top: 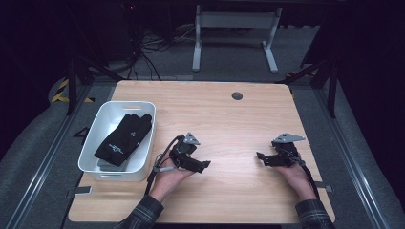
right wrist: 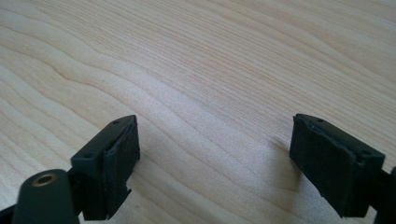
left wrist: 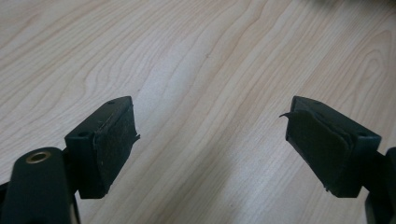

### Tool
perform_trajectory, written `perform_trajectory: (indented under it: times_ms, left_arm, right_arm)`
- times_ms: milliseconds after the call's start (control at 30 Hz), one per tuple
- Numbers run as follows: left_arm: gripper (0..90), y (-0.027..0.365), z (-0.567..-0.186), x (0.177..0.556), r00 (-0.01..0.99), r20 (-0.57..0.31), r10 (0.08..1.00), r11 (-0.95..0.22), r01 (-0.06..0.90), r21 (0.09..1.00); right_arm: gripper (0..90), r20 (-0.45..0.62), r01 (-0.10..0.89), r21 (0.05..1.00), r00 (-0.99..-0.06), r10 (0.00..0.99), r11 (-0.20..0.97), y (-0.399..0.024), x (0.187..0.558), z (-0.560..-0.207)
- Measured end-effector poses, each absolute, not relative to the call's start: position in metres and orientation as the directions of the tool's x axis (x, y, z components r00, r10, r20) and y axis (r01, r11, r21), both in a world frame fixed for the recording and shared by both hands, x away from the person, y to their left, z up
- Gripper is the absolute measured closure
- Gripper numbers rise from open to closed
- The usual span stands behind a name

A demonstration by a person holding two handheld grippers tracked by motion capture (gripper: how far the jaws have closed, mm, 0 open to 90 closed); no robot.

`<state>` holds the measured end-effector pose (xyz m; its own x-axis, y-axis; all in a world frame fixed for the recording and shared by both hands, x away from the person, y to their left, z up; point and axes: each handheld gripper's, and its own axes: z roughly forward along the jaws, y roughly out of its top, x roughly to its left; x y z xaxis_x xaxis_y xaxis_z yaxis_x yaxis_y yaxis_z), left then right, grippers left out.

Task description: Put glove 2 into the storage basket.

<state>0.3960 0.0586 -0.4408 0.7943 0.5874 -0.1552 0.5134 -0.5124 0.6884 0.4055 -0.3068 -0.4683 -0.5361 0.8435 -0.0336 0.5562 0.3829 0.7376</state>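
Left gripper [top: 204, 164] and right gripper [top: 261, 157], each in a person's hand, point toward each other low over a pale wooden table [top: 224, 119], jaws spread wide with nothing between them. At the table's left edge, a white bin [top: 102, 121] holds black gloves [top: 125, 137]. Beyond the table: grey carpet, tangled cables [top: 153, 45], a white desk frame [top: 234, 21].

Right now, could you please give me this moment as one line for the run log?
left gripper: open, empty, over bare table | right gripper: open, empty | black gloves: in white bin, table's left | nothing held
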Motion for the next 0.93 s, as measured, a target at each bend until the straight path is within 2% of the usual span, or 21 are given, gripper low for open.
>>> perform_trajectory:
  times_ms: [267,533,600,933]
  left_arm:
    - [16.1,0.048,-0.458,0.391,0.801,-0.115,0.588,-0.531,0.489,0.693]
    - [13.3,0.040,-0.473,0.387,0.809,-0.010,0.588,-0.576,0.428,0.696]
    - [8.8,0.040,-0.475,0.387,0.816,-0.016,0.578,-0.576,0.423,0.699]
    - [7.9,0.039,-0.475,0.386,0.822,-0.017,0.570,-0.581,0.417,0.699]
  right_arm:
    - [16.3,-0.033,0.555,0.738,-0.538,0.842,0.384,-0.307,0.406,-0.468]
    - [16.3,-0.033,0.555,0.738,-0.539,0.842,0.384,-0.307,0.405,-0.468]
    - [16.3,-0.033,0.555,0.738,-0.539,0.842,0.384,-0.306,0.405,-0.468]
    - [16.2,-0.032,0.555,0.738,-0.539,0.842,0.384,-0.306,0.405,-0.468]
